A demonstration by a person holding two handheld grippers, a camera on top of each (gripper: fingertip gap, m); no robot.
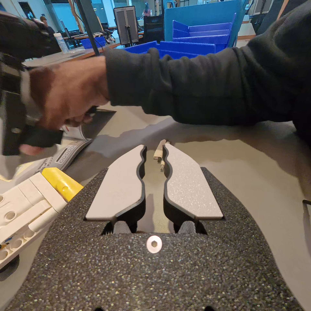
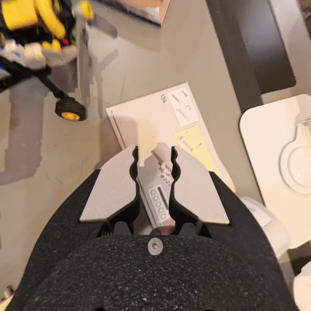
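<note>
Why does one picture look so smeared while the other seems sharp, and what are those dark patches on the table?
Right wrist view: motion blur smears the toy vehicle and instruction booklet, while the claw stays sharp. Left wrist view: mostly sharp, only the hand blurs; wide-angle bending at the edges. The dark patches are soft shadows of the sleeve on the grey table.

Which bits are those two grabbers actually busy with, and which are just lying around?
At the grippers:
- left gripper, open: small white pieces on the table between its fingers
- right gripper, open: above the booklet

Lying about:
- yellow-and-white toy model
- white tray
- blue bins
</note>
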